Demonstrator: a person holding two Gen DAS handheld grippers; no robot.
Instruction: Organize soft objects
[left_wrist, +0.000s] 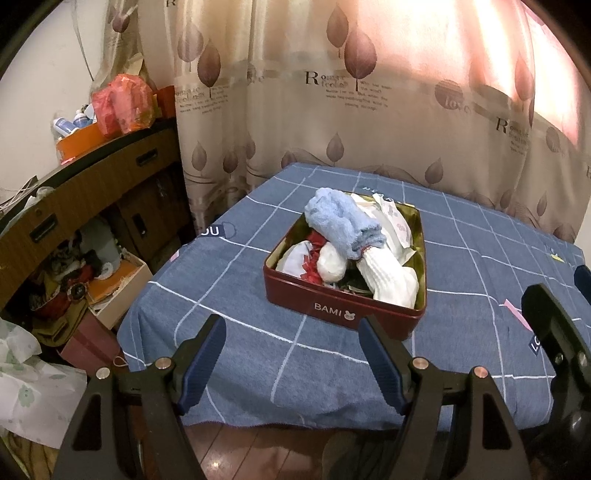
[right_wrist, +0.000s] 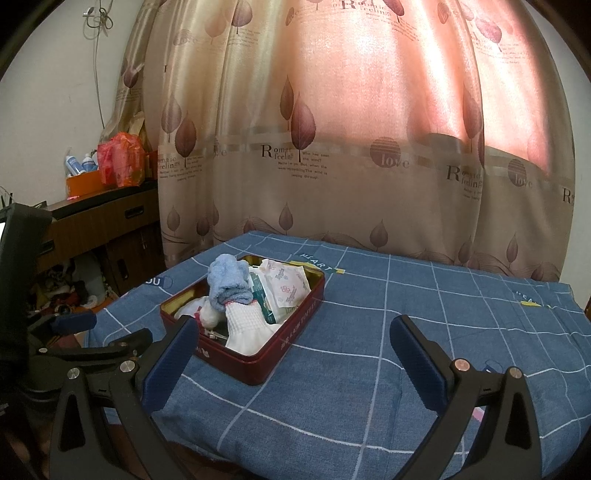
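Sitting in the middle of the left wrist view, a dark red tin (left_wrist: 343, 310) with "BAMI" and a small rabbit printed on its near wall rests on a bench (left_wrist: 258, 350) covered by a blue cloth with a white grid. The tin is open and heaped above its rim. A fluffy light blue sock (left_wrist: 340, 218) lies on top toward the upper left of the pile, its cuff meeting the ribbed white sock (left_wrist: 388, 277) that runs down to the tin's lower right corner. A white rolled bundle (left_wrist: 332, 264) sits just left of that white sock, with red and white fabric (left_wrist: 306, 258) beside it toward the tin's left wall. Flat printed packets (left_wrist: 395, 221) lean against the far right inside wall, whose lining looks gold.

In the right wrist view the same tin appears left of centre, long side angled toward the lower right, with the blue sock standing highest.

Left gripper (left_wrist: 291, 365) fills the bottom of its own frame, jaws spread wide with nothing between them, short of the tin. Right gripper (right_wrist: 295, 365) sits at the bottom of its frame, jaws likewise spread and empty, the tin just beyond its left finger.

A leaf-patterned curtain (right_wrist: 332, 166) hangs behind the bench.
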